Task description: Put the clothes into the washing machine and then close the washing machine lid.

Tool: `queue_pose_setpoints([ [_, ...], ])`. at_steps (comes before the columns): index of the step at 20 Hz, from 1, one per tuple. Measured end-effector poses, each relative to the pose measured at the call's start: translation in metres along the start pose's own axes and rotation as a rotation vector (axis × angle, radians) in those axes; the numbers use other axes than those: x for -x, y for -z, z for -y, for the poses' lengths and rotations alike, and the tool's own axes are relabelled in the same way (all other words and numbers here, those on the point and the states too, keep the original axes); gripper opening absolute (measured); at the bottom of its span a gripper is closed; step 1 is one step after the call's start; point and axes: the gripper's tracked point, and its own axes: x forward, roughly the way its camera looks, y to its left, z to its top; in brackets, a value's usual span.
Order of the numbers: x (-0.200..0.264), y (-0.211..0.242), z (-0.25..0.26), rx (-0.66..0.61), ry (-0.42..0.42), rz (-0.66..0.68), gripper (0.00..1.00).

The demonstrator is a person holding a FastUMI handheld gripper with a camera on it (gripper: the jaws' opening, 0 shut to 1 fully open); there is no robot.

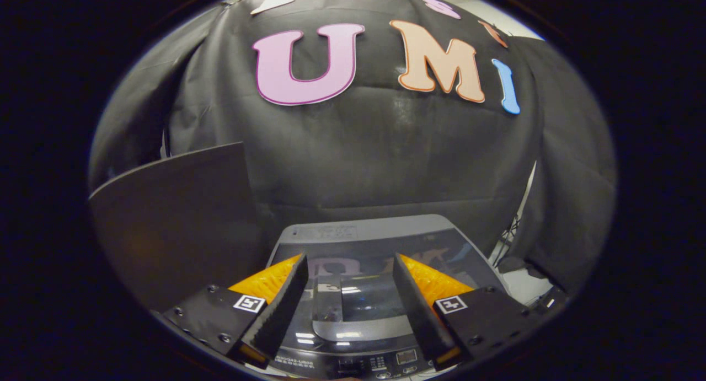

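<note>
Gripper view: gripper [348, 262] held above washing machine [380, 232], fingers spread wide apart, nothing between them, nothing gripped. Left finger [278, 309] and right finger [419, 309] both hanging over the glass lid, no contact with it discernible. Square marker on each finger mount.

Washing machine directly below and just ahead of the fingers, seen from the front edge. Lid [358, 293] lying flat and closed over the tub, dark and glossy. Strong reflections of the booth wall and overhead lights across the glass; drum interior impossible to make out through them. Clothes not discernible through the lid; whether inside cannot be told. Control panel [380, 363] along the near edge, partly cut off, partly covered by the finger mounts; markings too small and blurred to make out. Grey rear deck of the machine beyond the lid, against the wall.

Dark flat panel [176, 221] standing just beside the machine on its left, upper edge slanted, lower part hidden behind the left finger mount. Black cloth wall [386, 160] behind. Thin stand legs or cables [510, 240] to the right of the machine, indistinct. Pale floor patch [524, 284] beyond the right finger
</note>
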Motion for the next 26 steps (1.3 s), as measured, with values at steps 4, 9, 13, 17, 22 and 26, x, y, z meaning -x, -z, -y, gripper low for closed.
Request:
queue_pose_setpoints([
  [4,0.004,0.001,0.001,0.0,0.007,0.019,0.96],
  [9,0.021,0.007,-0.001,0.042,0.023,0.017,0.96],
  [13,0.053,0.019,-0.012,0.061,-0.002,0.033,0.97],
  [17,0.071,0.027,-0.013,0.059,0.001,0.037,0.97],
  [22,0.091,0.028,-0.019,0.069,-0.011,0.063,0.97],
  [26,0.111,0.032,-0.033,0.082,-0.107,0.084,0.97],
])
